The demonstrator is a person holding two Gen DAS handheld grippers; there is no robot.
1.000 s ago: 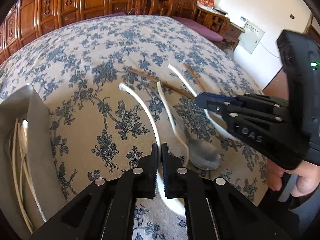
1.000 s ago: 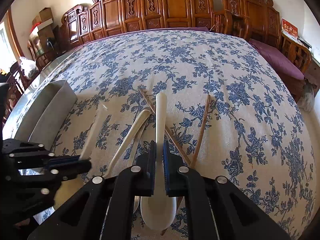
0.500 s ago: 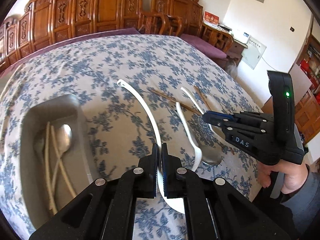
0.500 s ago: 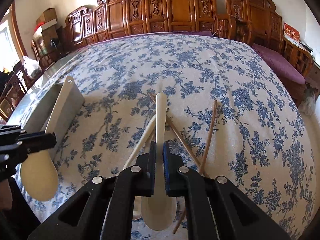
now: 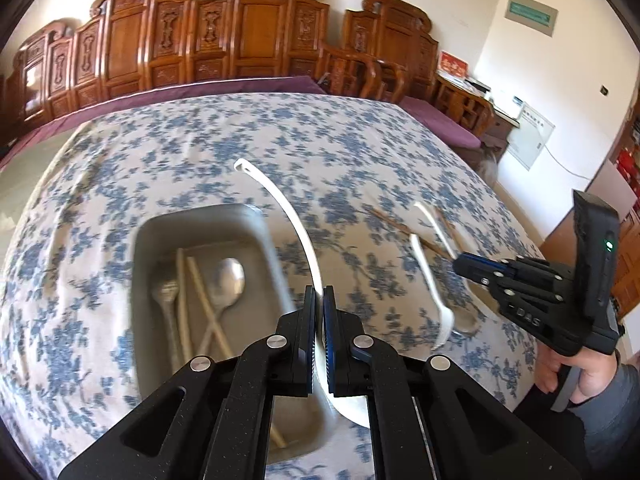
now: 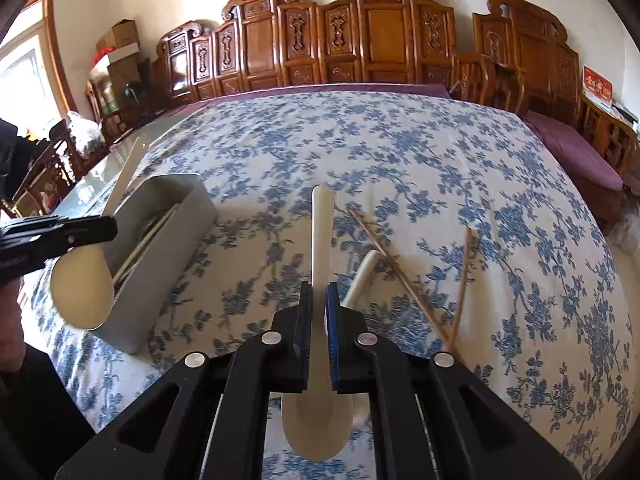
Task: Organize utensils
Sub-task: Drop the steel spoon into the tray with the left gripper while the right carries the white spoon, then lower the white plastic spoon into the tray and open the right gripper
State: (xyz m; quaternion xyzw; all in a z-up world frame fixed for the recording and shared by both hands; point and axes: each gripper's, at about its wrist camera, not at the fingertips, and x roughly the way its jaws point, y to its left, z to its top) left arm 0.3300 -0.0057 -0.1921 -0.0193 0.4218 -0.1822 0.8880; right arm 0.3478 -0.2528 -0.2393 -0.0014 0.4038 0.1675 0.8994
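A: Left gripper (image 5: 319, 312)?
B: Clamped on a white rice paddle (image 5: 296, 236), held above the grey tray (image 5: 138, 280); spoons and chopsticks lie inside.

A: Right gripper (image 6: 319, 312)?
B: Clamped on a second paddle (image 6: 321, 224). Wooden chopsticks (image 6: 404, 280) lie on the floral tablecloth (image 6: 400, 152) just right of it.

Two matte black grippers: the left gripper (image 5: 319, 320) and right gripper (image 6: 319, 320) have silver screws and blue-edged pads; "DAS" lettering, green light, bare hand (image 5: 576, 376), grey sleeve (image 5: 612, 412) at four o'clock.
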